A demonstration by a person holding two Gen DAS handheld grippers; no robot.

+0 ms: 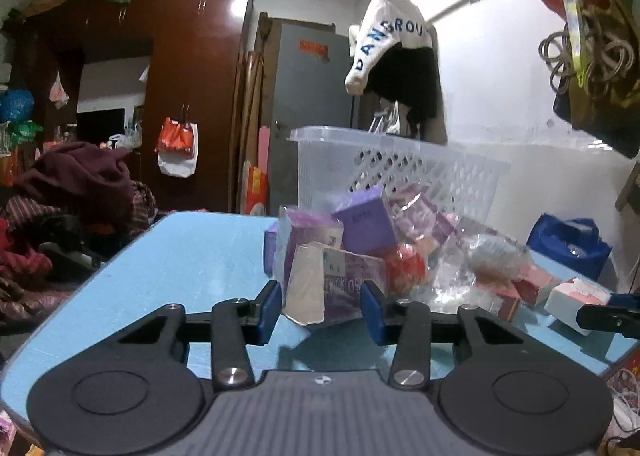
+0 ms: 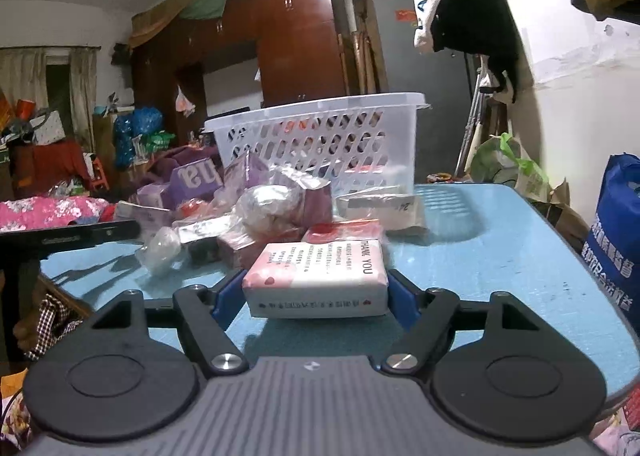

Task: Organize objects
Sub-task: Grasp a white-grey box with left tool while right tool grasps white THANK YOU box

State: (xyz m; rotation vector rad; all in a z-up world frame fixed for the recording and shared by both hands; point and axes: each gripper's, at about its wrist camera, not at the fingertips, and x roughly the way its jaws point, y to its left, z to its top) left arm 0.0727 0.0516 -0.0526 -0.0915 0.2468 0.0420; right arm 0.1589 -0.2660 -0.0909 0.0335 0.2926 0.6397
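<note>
On the pale blue tabletop (image 2: 500, 240), the right tongs (image 2: 316, 292) clamp the white-and-pink wrapped box (image 2: 320, 276) across its long axis, the left tongs (image 1: 320, 308) bracket a purple-and-white carton (image 1: 320, 284), and the white plastic lattice basket (image 2: 320, 136) stands straight beyond both.

Each hand-held gripper (image 1: 320, 312) has black linkages, blue pads (image 2: 224, 296), silver screws.

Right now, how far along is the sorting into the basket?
Early. The white basket already shows some items through its slots. The right tool brackets the "THANK YOU" pack; the left tool brackets a purple box. The pile remains on the blue table.
</note>
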